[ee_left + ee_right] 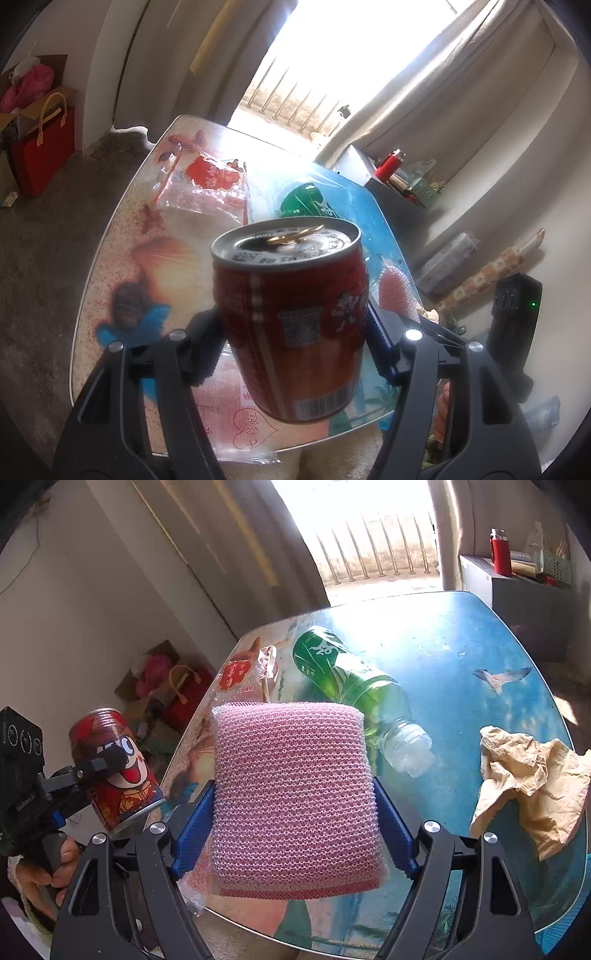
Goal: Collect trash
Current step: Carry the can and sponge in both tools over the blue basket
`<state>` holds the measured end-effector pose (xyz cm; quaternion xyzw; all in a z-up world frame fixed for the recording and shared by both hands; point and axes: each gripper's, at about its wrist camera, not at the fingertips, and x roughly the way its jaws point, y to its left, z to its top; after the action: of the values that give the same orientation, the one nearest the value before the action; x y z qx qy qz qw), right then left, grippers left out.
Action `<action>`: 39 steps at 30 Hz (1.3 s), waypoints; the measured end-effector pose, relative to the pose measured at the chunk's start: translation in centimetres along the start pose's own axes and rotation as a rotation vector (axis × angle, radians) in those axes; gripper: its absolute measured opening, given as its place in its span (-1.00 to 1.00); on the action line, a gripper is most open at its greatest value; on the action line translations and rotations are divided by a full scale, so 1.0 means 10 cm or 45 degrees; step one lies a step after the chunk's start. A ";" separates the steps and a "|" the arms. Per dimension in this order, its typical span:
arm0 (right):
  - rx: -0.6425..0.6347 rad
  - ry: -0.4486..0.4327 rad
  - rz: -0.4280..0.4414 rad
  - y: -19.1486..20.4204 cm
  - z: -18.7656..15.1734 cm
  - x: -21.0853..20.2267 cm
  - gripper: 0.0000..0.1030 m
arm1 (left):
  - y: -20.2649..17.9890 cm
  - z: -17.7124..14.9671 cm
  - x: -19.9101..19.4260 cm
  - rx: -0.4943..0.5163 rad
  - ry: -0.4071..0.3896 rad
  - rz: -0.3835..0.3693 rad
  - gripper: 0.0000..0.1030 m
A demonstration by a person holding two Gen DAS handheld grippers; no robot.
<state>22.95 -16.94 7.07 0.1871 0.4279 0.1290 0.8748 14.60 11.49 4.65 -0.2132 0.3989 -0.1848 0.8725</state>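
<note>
My left gripper (291, 354) is shut on a red drink can (291, 317), opened at the top and held tilted above the glass-topped table (122, 221). In the right wrist view the same can (114, 764) hangs at the far left, off the table's edge. My right gripper (295, 830) is shut on a pink mesh scrub sponge (295, 797), its blue pads (195, 823) pressing both sides. A green plastic bottle (351, 683) lies on its side beyond the sponge. A clear wrapper with a red label (210, 188) and crumpled tan paper (532, 782) also lie on the table.
A second printed wrapper (236, 417) lies at the table's near edge. A red gift bag (44, 147) and boxes stand on the floor to the left. A low cabinet with a red flask (500, 554) stands beyond the table. A hand (40, 871) holds the left gripper's handle.
</note>
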 end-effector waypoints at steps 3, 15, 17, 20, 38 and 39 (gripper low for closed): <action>0.043 -0.031 0.022 -0.08 -0.05 -0.13 0.53 | -0.13 0.00 0.00 0.042 0.002 -0.017 0.22; 0.261 -0.249 0.054 -0.74 -0.45 -0.93 0.53 | -1.01 -0.11 0.19 0.282 0.089 -0.151 0.22; 0.310 -0.298 0.029 -0.93 -0.57 -1.12 0.53 | -1.24 -0.16 0.26 0.336 0.113 -0.190 0.22; 0.403 -0.380 -0.019 -1.26 -0.81 -1.44 0.53 | -1.64 -0.27 0.37 0.431 0.155 -0.261 0.22; 1.191 -0.560 -0.580 -3.38 -2.89 -2.60 0.53 | -3.95 -2.01 1.87 0.867 0.834 -0.626 0.22; 1.227 -0.555 -0.583 -3.49 -2.99 -2.59 0.53 | -4.04 -2.14 2.02 0.874 0.879 -0.614 0.22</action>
<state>-14.12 -51.81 -6.89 0.4893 0.2779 -0.3148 0.7643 4.26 -37.21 0.51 0.0719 0.5189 -0.5586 0.6430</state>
